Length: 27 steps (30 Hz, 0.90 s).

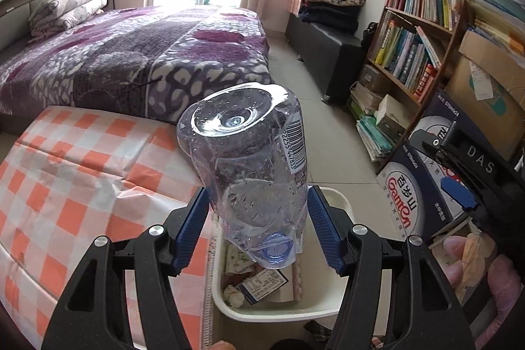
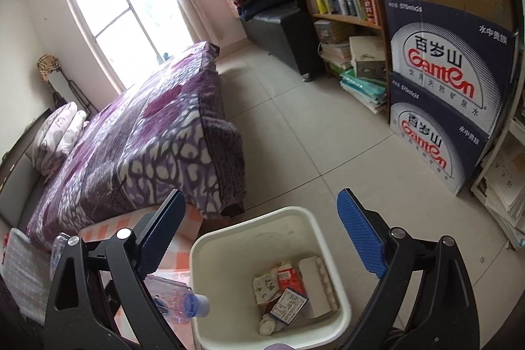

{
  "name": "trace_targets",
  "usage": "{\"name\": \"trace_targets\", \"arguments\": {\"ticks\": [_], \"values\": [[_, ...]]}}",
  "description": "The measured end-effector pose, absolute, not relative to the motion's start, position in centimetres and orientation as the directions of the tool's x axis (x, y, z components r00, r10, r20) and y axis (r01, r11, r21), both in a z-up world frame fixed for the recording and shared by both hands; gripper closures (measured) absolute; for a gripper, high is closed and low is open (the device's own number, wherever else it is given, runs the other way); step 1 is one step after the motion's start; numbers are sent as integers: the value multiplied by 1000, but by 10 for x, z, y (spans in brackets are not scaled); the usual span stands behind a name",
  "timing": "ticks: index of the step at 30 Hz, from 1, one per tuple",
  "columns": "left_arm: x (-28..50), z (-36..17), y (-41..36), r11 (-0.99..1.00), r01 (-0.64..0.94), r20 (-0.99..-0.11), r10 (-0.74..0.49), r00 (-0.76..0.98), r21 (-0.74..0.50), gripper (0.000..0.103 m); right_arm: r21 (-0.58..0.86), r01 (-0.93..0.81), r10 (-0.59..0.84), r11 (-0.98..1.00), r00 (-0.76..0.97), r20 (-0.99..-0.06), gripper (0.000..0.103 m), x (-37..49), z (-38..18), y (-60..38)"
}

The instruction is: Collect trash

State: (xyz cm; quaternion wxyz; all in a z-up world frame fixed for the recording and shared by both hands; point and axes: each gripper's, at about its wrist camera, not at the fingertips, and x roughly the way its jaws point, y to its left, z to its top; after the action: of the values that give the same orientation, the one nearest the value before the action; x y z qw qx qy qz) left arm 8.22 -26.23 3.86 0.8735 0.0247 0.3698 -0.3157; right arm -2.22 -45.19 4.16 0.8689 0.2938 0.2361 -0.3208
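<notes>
At far left lies the tabletop (image 1: 65, 173) under its orange-and-white checked plastic cover, butted against the bed with the purple floral blanket (image 1: 131, 54). Just right of it, the left tool (image 1: 259, 228) has its two blue ribbed pads pressed against the sides of a clear, crumpled plastic water bottle with a blue cap (image 1: 252, 159). The bottle is tipped cap-down, its base pointing up and away, with droplets clinging inside. Its cap hangs over the near left rim of the white square plastic waste bin (image 1: 341, 202), which stands on the tiled floor just beside the tabletop and holds crumpled paper, a printed receipt and a red carton. In the right wrist view the same bottle (image 2: 177, 300) pokes out at the bin's (image 2: 295, 215) left edge, cap over the rim. The right tool (image 2: 259, 228) hovers above the bin with its blue pads spread wide and nothing between them. Further right stand stacked blue Ganten water cartons (image 2: 449, 61) and a wooden bookshelf (image 2: 341, 18).
</notes>
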Motion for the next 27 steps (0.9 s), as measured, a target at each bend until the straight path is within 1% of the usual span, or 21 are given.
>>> {"name": "trace_targets", "arguments": {"ticks": [1,2,3,9,11,13,14,16,20,22,24,27], "values": [[83,37,-265,790,577,-660,-549,513,-208,33,357,701,-428,617,680,-595,13,-26,43,-454],[83,36,-266,785,579,-656,-559,507,-222,22,355,708,-439,611,676,-592,13,-30,45,-458],[83,35,-266,785,576,-651,-563,509,-229,17,351,715,-452,605,671,-588,12,-33,46,-461],[95,31,-256,812,530,-672,-535,511,-243,17,336,739,-493,584,651,-577,10,-42,54,-468],[96,35,-245,828,509,-673,-515,530,-233,17,323,737,-505,594,654,-564,8,-42,58,-463],[93,40,-233,851,485,-661,-484,574,-203,14,292,734,-526,613,655,-542,7,-41,63,-452],[90,44,-225,863,471,-647,-467,602,-184,11,271,731,-535,626,656,-533,7,-40,64,-444],[79,54,-205,893,430,-597,-419,684,-134,8,219,728,-557,649,651,-515,7,-39,66,-424],[49,68,-168,950,313,-459,-281,843,-7,7,100,710,-589,697,647,-483,7,-38,64,-376],[38,74,-156,961,275,-407,-234,883,44,7,22,707,-625,707,638,-451,7,-40,62,-347],[31,77,-141,965,252,-392,-206,897,68,7,-42,701,-652,711,637,-410,7,-44,58,-317],[26,76,-119,970,238,-426,-194,884,52,7,-81,656,-635,750,681,-366,7,-53,53,-282]]}}
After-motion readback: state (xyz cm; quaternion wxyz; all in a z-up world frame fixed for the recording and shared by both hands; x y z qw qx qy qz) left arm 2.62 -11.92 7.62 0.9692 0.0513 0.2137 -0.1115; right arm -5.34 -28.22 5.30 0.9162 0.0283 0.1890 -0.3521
